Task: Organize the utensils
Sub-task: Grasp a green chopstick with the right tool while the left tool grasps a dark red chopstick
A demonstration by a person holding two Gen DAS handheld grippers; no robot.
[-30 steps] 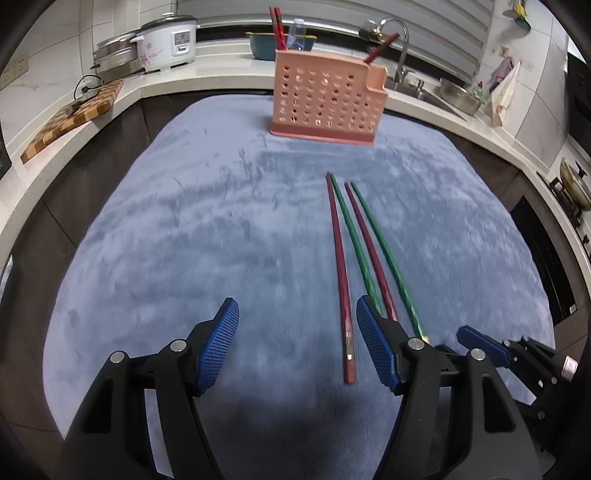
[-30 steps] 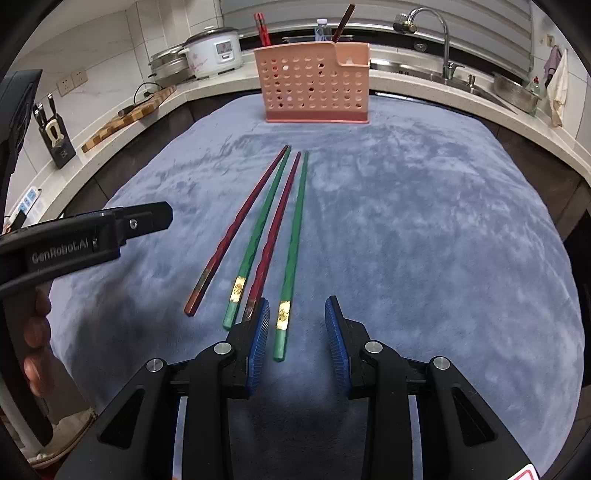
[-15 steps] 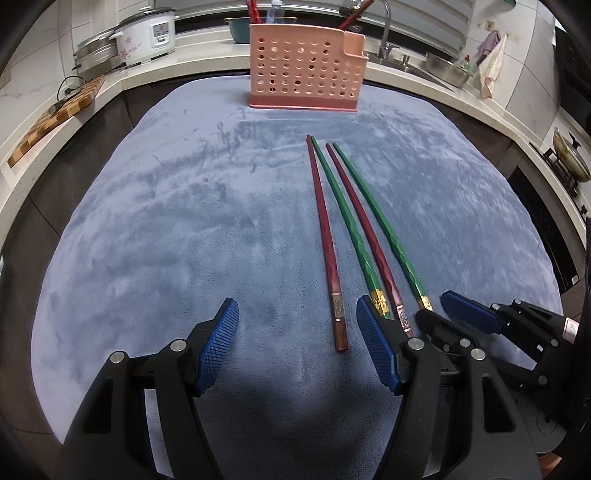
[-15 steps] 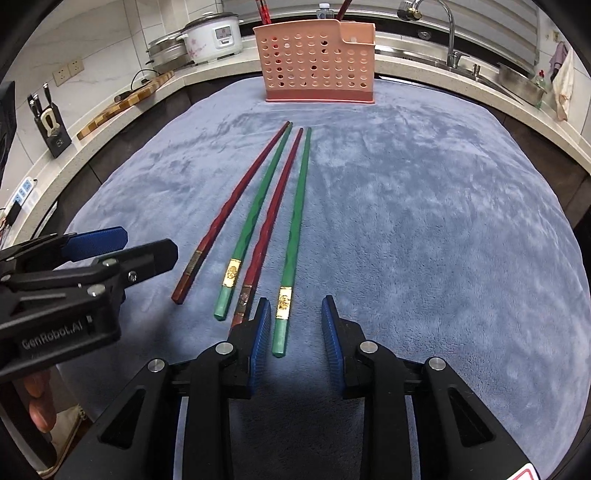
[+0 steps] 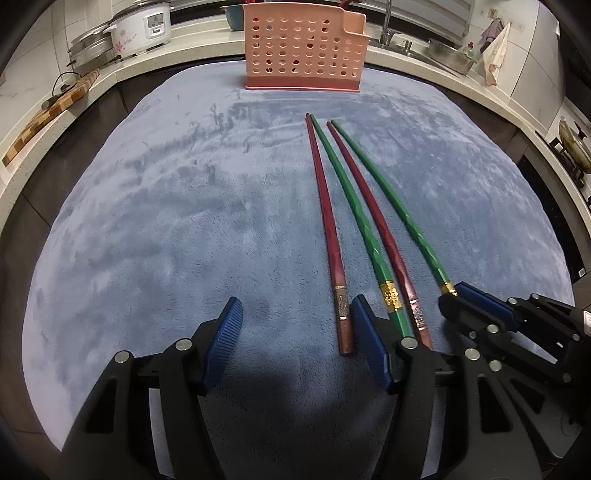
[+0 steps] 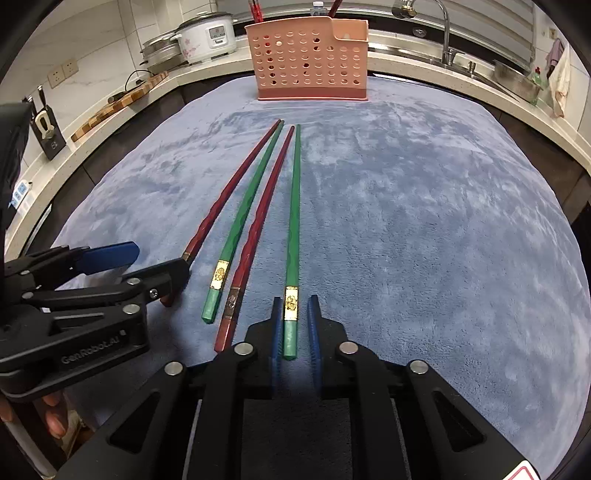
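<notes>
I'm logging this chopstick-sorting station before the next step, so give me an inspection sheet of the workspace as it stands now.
Surface: blue-grey cloth, rumpled nap.
Job's things: four chopsticks side by side, red, green, red, green; pink holder at the far edge, upright, red sticks in it.
Clutter: nothing seen on the cloth.
Grippers: right gripper has just closed onto the rightmost green chopstick; left gripper open, astride the leftmost red chopstick.
Cables: black cord beside the cutting board.
Surroundings: rice cooker, sink tap, knife block.
</notes>
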